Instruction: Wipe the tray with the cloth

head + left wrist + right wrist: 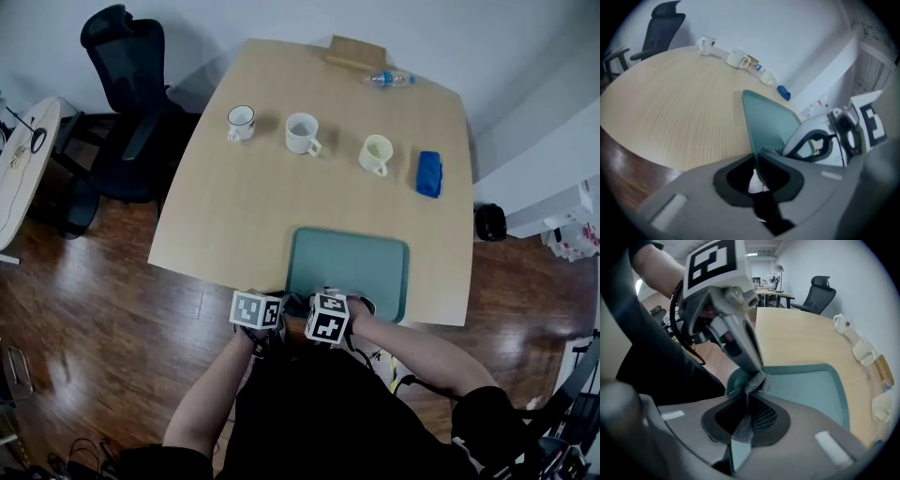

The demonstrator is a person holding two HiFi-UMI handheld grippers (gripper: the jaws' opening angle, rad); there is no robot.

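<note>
1. Jaws of the left gripper point(756, 158), in the left gripper view, are pinched almost together on the thin near rim of the teal tray point(771, 123), which runs edge-on between the pads. The tray lies flat on the wooden table point(679, 103). Beyond it, three mugs point(737, 57) stand in a row, with a blue object point(784, 92) at the far end of that row.

2. In the right gripper view, the right gripper point(751, 389) is clamped on a grey mesh cloth point(757, 380). A strip of the cloth runs down between the pads, and its bunched end sits on the tray's near corner. The left gripper's tip comes down right against that bunch.

3. In the head view, both grippers sit side by side at the tray's near edge, close to its near left corner. The tray lies at the table's near edge, well apart from the mugs. A water bottle point(387, 80) lies at the table's far edge, and an office chair point(127, 103) stands to the left of the table.
</note>
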